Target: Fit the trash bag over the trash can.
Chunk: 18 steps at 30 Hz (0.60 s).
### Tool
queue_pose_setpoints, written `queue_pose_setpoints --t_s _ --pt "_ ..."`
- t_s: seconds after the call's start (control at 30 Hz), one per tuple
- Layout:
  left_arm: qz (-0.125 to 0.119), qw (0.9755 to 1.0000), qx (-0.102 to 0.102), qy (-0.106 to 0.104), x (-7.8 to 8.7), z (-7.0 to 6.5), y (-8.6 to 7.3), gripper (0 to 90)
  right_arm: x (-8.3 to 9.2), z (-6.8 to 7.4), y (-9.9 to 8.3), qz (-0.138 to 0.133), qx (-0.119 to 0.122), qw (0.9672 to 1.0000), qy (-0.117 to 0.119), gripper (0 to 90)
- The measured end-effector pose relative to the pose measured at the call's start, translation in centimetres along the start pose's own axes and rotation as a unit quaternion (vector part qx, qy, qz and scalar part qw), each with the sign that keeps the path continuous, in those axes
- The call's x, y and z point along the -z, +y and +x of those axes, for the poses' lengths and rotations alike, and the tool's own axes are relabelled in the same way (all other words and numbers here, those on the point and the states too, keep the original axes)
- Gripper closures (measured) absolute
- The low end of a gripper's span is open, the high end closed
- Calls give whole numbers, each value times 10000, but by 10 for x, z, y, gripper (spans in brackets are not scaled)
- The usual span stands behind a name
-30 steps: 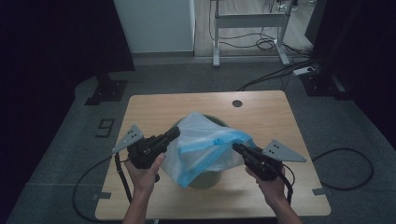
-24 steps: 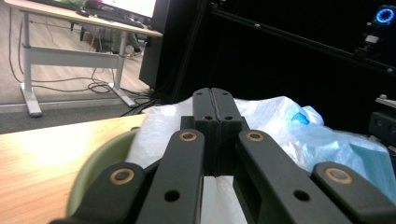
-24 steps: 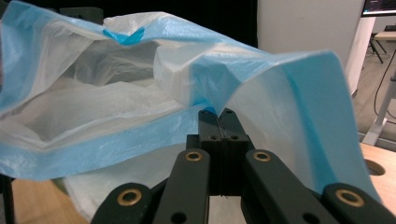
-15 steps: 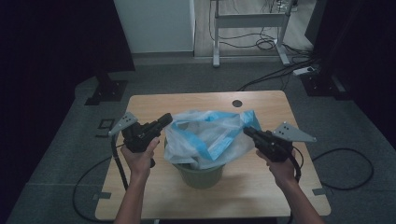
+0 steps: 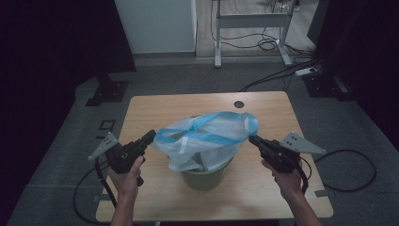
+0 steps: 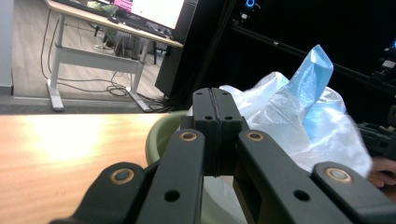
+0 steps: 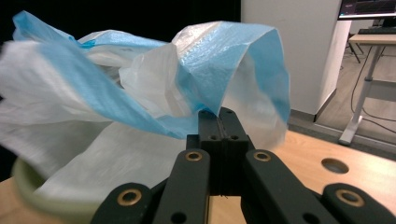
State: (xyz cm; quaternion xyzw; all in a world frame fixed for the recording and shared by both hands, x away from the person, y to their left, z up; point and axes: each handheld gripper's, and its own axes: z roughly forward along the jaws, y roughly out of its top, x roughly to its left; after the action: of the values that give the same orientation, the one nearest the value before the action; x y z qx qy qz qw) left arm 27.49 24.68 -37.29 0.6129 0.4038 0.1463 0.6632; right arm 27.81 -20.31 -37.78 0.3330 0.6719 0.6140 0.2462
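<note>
My right gripper (image 5: pixel 252 139) and left gripper (image 5: pixel 149 136) each pinch an opposite edge of the bag (image 5: pixel 207 139), apparently stretching its mouth wide to line the bin (image 5: pixel 205 178) near the table's (image 5: pixel 141 108) front edge.

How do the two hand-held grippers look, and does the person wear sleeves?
Both the left gripper and the right gripper are black. Each carries a grey three-cornered plate and trails a black cable. In the gripper views, the jaws are flat black bars with brass-coloured pivot rings and small screw holes. The forearms are bare: no sleeves or gloves are visible.
</note>
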Motion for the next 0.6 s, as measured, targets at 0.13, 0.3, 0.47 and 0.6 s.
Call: queue_pose_setpoints --t_s 0.13,0.3,0.47,0.6 --pt "15 9999 23 -127 15 0 -17 897 12 11 -16 46 -31 9999 143 892" --pt "115 9997 113 -157 24 2 -35 897 23 16 -38 93 -192 9994 272 892" --pt "198 9995 218 -132 27 5 -48 897 28 16 -62 220 -372 9986 301 892" --pt "303 9992 250 -91 27 6 -56 897 26 15 -77 331 -494 9977 334 892"
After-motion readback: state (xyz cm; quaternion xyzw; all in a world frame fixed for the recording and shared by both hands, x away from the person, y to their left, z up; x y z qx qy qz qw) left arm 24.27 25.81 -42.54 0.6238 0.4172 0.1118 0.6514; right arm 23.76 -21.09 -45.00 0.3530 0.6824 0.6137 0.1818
